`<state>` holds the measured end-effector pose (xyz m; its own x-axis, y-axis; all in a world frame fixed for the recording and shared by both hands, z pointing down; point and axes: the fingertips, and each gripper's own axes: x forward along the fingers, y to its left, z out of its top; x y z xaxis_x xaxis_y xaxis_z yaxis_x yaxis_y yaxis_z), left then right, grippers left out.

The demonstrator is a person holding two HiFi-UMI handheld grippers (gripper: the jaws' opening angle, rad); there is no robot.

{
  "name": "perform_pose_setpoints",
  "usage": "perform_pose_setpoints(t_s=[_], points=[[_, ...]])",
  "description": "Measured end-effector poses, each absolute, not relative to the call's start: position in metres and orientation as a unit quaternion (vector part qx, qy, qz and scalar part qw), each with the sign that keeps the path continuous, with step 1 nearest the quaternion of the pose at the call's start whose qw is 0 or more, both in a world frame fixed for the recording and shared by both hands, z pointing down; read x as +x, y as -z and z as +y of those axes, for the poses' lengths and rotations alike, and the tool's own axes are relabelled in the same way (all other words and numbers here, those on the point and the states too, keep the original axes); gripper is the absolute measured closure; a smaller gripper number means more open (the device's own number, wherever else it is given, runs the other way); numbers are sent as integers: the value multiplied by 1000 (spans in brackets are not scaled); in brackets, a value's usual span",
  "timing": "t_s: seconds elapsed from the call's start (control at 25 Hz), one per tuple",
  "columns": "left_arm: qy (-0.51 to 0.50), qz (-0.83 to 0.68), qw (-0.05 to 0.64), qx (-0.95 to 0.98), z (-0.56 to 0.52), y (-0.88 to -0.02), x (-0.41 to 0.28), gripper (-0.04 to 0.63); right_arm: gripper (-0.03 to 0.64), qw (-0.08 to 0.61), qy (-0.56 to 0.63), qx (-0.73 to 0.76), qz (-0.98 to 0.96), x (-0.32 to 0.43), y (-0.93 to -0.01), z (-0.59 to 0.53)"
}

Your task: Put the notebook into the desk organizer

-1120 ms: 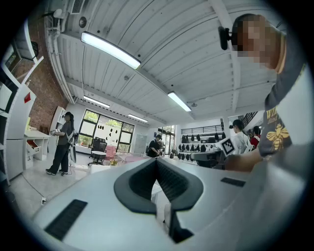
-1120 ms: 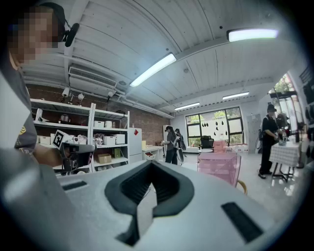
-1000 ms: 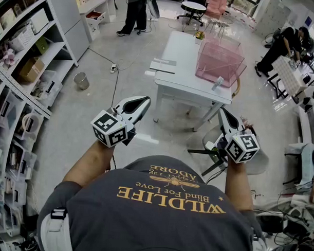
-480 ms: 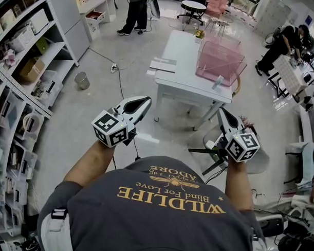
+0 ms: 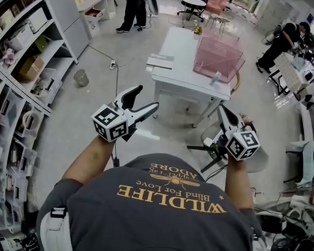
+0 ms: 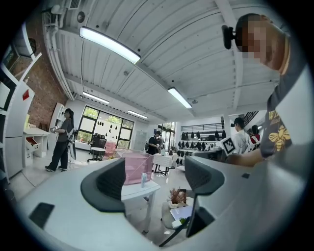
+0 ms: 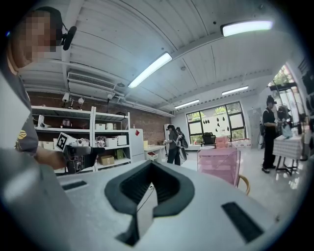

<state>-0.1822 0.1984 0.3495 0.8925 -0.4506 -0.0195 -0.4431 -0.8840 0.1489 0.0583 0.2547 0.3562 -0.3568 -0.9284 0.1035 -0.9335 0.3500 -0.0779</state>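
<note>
We see a white table (image 5: 187,72) standing on the floor, well ahead of the person. On its right part stands the pink desk organizer (image 5: 219,58). The notebook (image 5: 160,61) lies flat at the table's left edge, apart from the organizer. Both grippers hang in the air, well short of the table. The left gripper (image 5: 146,96) points toward the table, and its jaws have just been opening and stand wide with nothing between them. The right gripper (image 5: 222,110) has its jaws together, empty.
</note>
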Motion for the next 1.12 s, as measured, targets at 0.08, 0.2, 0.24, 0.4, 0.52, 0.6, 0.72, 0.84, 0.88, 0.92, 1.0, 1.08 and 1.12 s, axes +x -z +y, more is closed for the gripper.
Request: perform_pose_setpoints(t_s=[0.08,0.2,0.24,0.4,0.52,0.6,0.72,0.84,0.88,0.92,1.0,1.08,1.12], points=[[28,-232,67,970,199,-346,-172,216,617,19,-62,564,-823,67,-354,255],[25,-233,60,970,202,-340,-152,213,617,16,-60,560,-826,83,-349,256],[24,-234,58,970,203,-339,-145,212,617,16,-58,558,-827,90,-347,257],[26,-240,55,969,205,-333,-116,213,617,17,-48,555,-830,117,-341,260],[27,-246,55,967,206,-331,-95,213,617,17,-50,554,-831,138,-343,260],[30,-251,56,966,203,-331,-85,213,617,18,-52,550,-833,147,-346,258],[35,-260,62,963,194,-332,-78,213,617,23,-51,544,-837,155,-351,250],[34,-264,68,962,182,-333,-77,213,617,19,-57,543,-838,159,-354,234],[32,-264,68,962,177,-334,-78,213,617,18,-59,542,-838,158,-356,227],[31,-263,68,962,171,-335,-81,212,617,17,-61,542,-838,155,-357,219],[32,-262,69,962,153,-338,-88,213,617,17,-62,542,-838,147,-361,199],[35,-256,72,963,129,-343,-96,213,617,21,-63,544,-836,137,-366,174],[36,-251,73,965,116,-345,-100,213,617,24,-62,546,-835,131,-368,161]])
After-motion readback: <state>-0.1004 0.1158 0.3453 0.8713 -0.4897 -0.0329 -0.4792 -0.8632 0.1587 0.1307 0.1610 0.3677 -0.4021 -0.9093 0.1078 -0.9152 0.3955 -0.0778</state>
